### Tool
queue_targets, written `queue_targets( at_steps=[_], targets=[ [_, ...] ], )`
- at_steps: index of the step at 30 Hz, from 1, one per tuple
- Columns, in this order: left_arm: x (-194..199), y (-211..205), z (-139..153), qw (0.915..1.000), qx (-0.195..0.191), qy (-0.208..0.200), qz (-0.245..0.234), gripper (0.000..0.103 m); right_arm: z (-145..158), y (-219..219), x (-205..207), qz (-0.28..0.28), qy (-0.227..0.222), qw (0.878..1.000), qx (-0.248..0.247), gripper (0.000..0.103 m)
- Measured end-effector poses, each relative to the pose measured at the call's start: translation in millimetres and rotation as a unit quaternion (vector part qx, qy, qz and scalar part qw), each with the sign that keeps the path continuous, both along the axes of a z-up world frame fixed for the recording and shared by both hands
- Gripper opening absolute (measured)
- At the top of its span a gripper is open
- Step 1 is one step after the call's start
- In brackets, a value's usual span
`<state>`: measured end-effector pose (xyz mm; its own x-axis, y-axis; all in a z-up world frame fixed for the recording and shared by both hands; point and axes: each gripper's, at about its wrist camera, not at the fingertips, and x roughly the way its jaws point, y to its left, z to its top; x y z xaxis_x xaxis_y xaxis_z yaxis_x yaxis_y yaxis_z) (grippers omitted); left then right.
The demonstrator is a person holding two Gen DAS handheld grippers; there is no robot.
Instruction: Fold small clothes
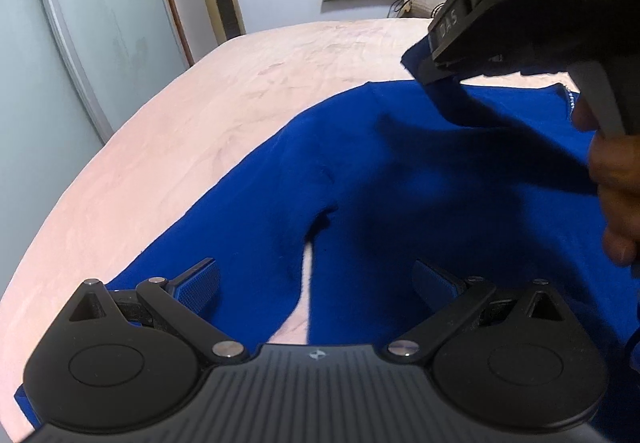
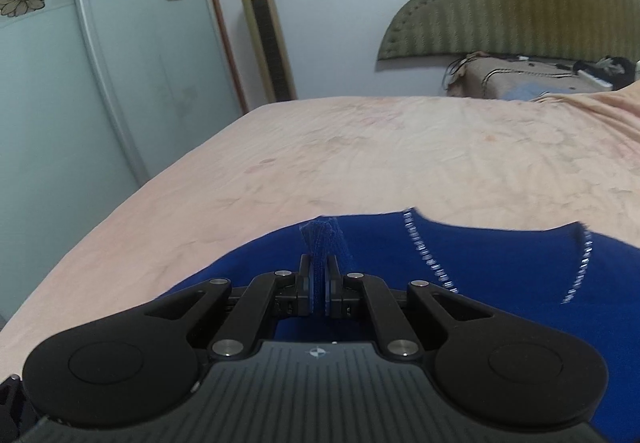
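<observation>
A royal-blue sweater (image 1: pixel 400 171) lies spread on the pink bed sheet (image 1: pixel 200 123). Its near sleeve runs toward the lower left. My left gripper (image 1: pixel 316 283) is open, its pads low over the gap between sleeve and body, holding nothing. My right gripper (image 2: pixel 319 275) is shut on a pinched fold of the blue sweater (image 2: pixel 500 267) and holds it lifted. In the left wrist view the right gripper (image 1: pixel 424 71) hangs at the upper right with the cloth trailing down from it. A silver-trimmed neckline (image 2: pixel 424 251) shows in the right wrist view.
The bed's left edge (image 1: pixel 80 179) drops off toward a frosted glass wardrobe door (image 1: pixel 80 23). A gold tower fan (image 2: pixel 266 31) stands by the wall. A green padded headboard (image 2: pixel 520 3) and a cluttered bedside stand (image 2: pixel 540 79) are at the back right.
</observation>
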<state>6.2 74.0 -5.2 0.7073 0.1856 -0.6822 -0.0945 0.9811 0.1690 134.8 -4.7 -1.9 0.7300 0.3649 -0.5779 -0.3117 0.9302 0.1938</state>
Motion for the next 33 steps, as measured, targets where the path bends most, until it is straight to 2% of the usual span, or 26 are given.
queue_targets(
  at_steps=[4,8,11,14,19,23,24,25,26,28,31,33],
  targets=[
    [0.9,2.4,-0.5,1.0,0.0,0.004,0.007,0.103,-9.9,7.0,1.6,0.014,0.022,1.0,0.002,0.01],
    [1.3,6.3,-0.2,0.9999,-0.007,0.011,0.011,0.103,-21.0,0.1,6.8,0.041,0.09,0.994,0.044,0.021],
    [0.4,7.6,2.0,0.9999,-0.004,0.004,0.014,0.103,-7.5,-19.5,-1.1,0.034,0.072,0.993,0.082,0.021],
    [2.4,7.2,0.7,0.9998,-0.005,0.007,0.016,0.103,-7.6,-29.0,-3.1,0.016,0.071,0.995,0.073,0.021],
    [0.4,4.7,0.8,0.9999,-0.001,0.008,0.011,0.103,-37.8,-17.0,-0.3,0.028,0.135,0.99,0.035,0.021],
    [-0.6,7.6,1.9,0.9998,0.005,0.006,0.02,0.103,-29.8,-12.7,-16.9,0.035,0.108,0.993,0.038,0.023],
    [-0.2,8.5,1.9,0.9997,0.005,0.008,0.024,0.103,-27.9,-10.6,-19.4,0.04,0.1,0.994,0.031,0.031],
    [0.2,9.7,1.8,0.9996,0.003,0.009,0.028,0.103,-27.3,-7.5,-22.4,0.045,0.095,0.994,0.017,0.033],
    [0.2,10.0,1.7,0.9995,0.001,0.011,0.031,0.103,-28.6,-5.2,-22.4,0.048,0.094,0.994,-0.001,0.039],
    [-1.4,9.5,2.9,0.9994,-0.001,0.011,0.033,0.103,-29.0,-4.8,-24.9,0.039,0.096,0.994,-0.027,0.041],
    [-2.1,8.0,2.5,0.9993,0.005,0.012,0.034,0.103,-21.2,-17.0,-32.1,0.034,0.089,0.995,-0.007,0.043],
    [-3.9,7.0,1.9,0.9993,0.008,0.013,0.035,0.103,-16.2,-25.7,-39.3,0.027,0.08,0.996,0.006,0.056]
  ],
)
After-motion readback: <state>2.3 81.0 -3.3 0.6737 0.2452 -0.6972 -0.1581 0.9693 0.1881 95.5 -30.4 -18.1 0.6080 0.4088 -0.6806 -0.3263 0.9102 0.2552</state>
